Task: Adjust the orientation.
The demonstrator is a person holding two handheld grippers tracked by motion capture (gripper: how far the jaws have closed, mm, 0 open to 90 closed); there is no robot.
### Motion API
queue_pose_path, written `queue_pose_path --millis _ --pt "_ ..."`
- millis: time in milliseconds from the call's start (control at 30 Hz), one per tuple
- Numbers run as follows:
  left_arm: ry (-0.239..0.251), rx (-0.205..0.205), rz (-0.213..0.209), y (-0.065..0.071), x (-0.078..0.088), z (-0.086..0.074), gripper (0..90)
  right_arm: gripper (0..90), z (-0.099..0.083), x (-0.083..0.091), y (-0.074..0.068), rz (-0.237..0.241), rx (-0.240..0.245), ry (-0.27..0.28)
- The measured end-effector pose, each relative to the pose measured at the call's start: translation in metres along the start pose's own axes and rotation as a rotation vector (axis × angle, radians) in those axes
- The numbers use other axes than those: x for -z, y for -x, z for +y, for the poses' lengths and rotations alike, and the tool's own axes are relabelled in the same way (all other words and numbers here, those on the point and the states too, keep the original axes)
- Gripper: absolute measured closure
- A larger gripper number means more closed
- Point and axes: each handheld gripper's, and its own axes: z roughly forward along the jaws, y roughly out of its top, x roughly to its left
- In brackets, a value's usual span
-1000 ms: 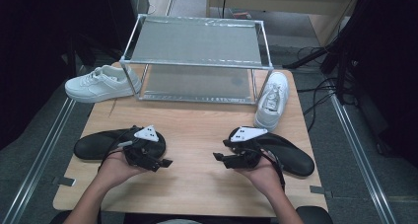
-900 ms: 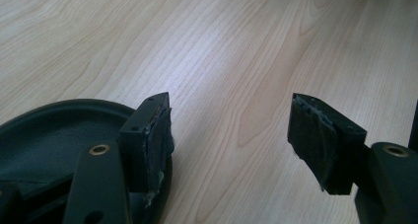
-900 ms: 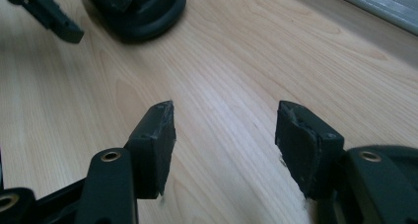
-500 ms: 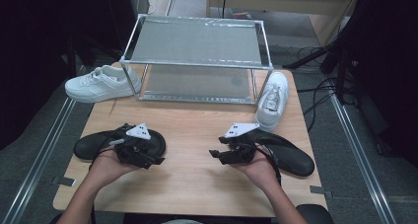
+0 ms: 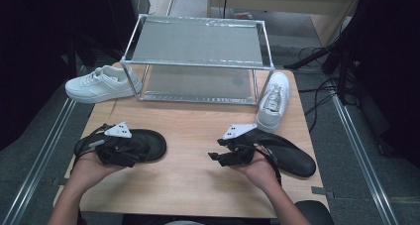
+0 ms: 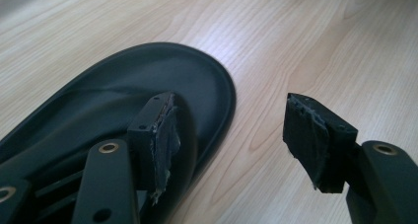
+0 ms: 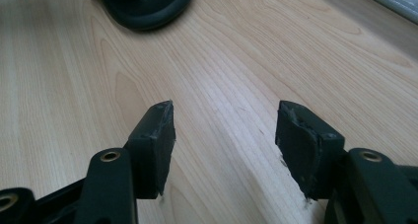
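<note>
A black sandal (image 5: 148, 144) lies at the table's front left. My left gripper (image 5: 132, 153) hovers low over it, pointing right. In the left gripper view one pad (image 6: 165, 130) hangs above the sandal's footbed (image 6: 123, 86) and the other over bare wood, with the sandal's rim below the gap. These jaws have just been closing a little, but the pads press on nothing, so my left gripper (image 6: 231, 110) is open. A second black sandal (image 5: 292, 158) lies at the front right. My right gripper (image 5: 216, 149) sits at its left end, pointing left, open (image 7: 224, 115) over bare wood.
A metal two-shelf rack (image 5: 198, 61) stands at the back of the wooden table (image 5: 188, 185). One white sneaker (image 5: 99, 84) lies left of the rack, another (image 5: 273, 100) to its right. The first sandal's toe (image 7: 143, 7) appears far off in the right gripper view.
My left hand has drawn the left gripper leftward along its sandal, away from the table's middle. The right gripper has barely shifted. Both sandals and both sneakers lie where they were.
</note>
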Motion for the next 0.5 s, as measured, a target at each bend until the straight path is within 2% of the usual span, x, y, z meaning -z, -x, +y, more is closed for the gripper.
queue_pose_path --millis 33,300,433,467,500 --pt "0.003 0.020 0.013 -0.004 0.004 -0.005 37.4 41.1 0.002 -0.003 0.000 0.008 0.005 -0.005" --pt "0.006 0.069 0.063 -0.022 0.015 -0.026 38.3 41.7 0.008 -0.011 -0.001 0.032 0.009 -0.019" --pt "0.005 0.053 0.064 -0.026 0.013 -0.033 43.3 42.2 0.011 -0.013 -0.001 0.043 0.016 -0.018" --pt "0.008 0.030 0.069 -0.027 0.010 -0.037 44.1 42.2 0.012 -0.014 -0.001 0.045 0.016 -0.019" --pt "0.008 0.030 0.069 -0.027 0.010 -0.037 45.3 42.2 0.012 -0.014 -0.001 0.045 0.016 -0.019"
